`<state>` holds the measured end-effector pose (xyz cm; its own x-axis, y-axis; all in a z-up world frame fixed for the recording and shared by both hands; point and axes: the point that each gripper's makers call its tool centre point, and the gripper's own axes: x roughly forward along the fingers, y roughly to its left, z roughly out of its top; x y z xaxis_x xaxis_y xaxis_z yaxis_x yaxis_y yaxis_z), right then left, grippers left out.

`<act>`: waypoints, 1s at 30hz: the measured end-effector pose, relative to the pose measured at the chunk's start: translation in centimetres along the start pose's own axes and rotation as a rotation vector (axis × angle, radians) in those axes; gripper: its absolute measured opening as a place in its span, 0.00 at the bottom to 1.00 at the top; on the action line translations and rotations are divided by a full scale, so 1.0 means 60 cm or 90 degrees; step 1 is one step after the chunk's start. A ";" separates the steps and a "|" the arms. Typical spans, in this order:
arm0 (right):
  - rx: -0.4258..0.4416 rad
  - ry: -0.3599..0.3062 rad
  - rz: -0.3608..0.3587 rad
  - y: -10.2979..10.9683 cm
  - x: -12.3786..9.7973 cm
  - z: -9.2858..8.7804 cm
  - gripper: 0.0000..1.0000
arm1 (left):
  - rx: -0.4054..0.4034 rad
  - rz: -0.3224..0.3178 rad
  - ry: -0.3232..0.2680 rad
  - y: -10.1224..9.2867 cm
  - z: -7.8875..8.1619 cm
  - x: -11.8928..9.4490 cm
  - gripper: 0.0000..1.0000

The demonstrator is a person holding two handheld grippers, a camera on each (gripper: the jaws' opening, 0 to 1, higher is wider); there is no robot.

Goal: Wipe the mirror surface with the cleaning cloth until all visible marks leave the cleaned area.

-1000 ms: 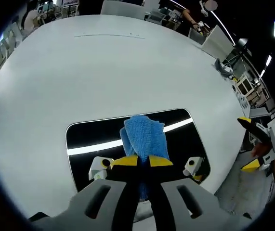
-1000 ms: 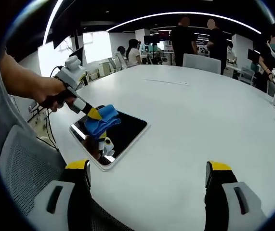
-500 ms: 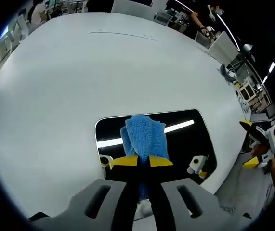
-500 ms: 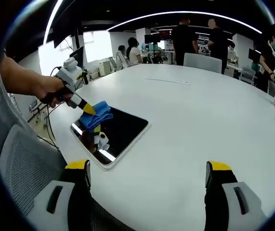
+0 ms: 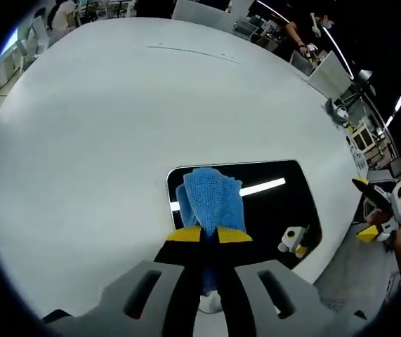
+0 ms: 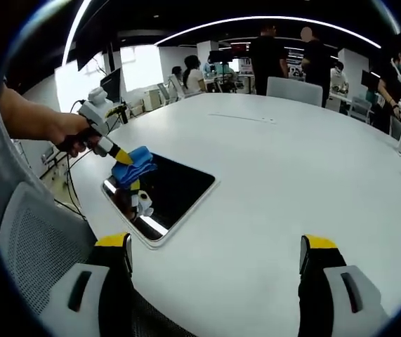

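Observation:
A dark rectangular mirror [image 5: 277, 207] [image 6: 172, 193] lies flat on the big white table [image 5: 116, 119] near its edge. My left gripper [image 5: 209, 235] is shut on a blue cleaning cloth [image 5: 211, 200], which rests on the mirror's left end. In the right gripper view the left gripper [image 6: 119, 156], held by a hand, presses the blue cloth [image 6: 135, 158] on the mirror's far corner. My right gripper [image 6: 214, 246] stands open over the table's near edge, apart from the mirror. It also appears at the right of the left gripper view as the right gripper [image 5: 379, 210].
The white table [image 6: 291, 175] stretches wide beyond the mirror. A grey mesh chair [image 6: 35, 253] stands by the table's edge under the mirror. Several people [image 6: 270, 53] and chairs stand at the far side.
The left gripper has slid the cloth along the mirror toward its left end; more bare mirror now shows to the cloth's right. The right gripper has held still.

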<state>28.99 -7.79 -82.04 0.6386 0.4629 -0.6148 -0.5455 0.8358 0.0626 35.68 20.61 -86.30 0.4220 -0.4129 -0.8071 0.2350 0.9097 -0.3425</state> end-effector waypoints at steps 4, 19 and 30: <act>-0.001 -0.002 0.000 -0.001 0.001 0.001 0.98 | 0.004 0.008 0.004 0.010 0.000 -0.005 0.03; -0.002 -0.001 0.003 0.000 0.001 0.000 0.98 | -0.019 0.019 -0.011 0.032 -0.008 -0.017 0.03; 0.001 -0.004 0.005 0.001 -0.001 -0.001 0.98 | -0.024 0.021 -0.035 0.028 -0.011 -0.016 0.03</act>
<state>28.90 -7.76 -82.03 0.6378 0.4711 -0.6093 -0.5496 0.8326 0.0683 35.10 22.57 -86.41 0.4762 -0.3829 -0.7916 0.1874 0.9237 -0.3341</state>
